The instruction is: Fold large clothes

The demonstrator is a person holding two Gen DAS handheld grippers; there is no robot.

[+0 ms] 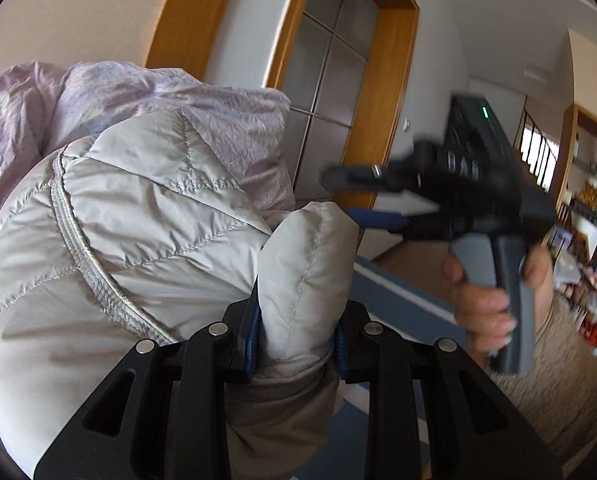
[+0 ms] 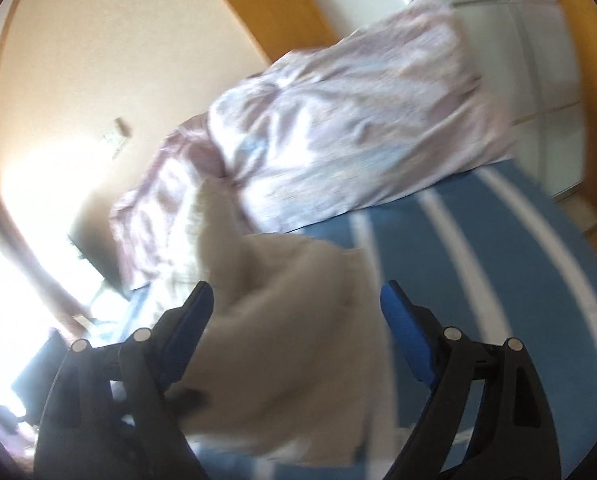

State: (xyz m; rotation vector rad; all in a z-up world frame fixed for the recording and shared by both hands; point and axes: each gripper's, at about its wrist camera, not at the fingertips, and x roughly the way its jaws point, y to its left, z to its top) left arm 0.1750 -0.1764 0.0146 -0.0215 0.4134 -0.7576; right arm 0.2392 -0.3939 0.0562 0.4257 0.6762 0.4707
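Quilted jacket (image 1: 146, 216) is bunching in the pinching left gripper (image 1: 296, 344); right gripper (image 2: 298, 320), gaping and holding nothing, should be taking 1 opposite edge.

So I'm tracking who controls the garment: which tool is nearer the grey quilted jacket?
Left. The left tool is clamped on a puffy fold of the grey quilted jacket. The right tool stands open just beside it, gripping nothing.

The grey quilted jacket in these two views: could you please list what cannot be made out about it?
- Left wrist view: the grey quilted jacket fills the frame; its edges hide its overall shape.
- Right wrist view: motion blur smears it, so fabric contact with the right gripper fingers is unclear.
- The left gripper hides the clamped fold.
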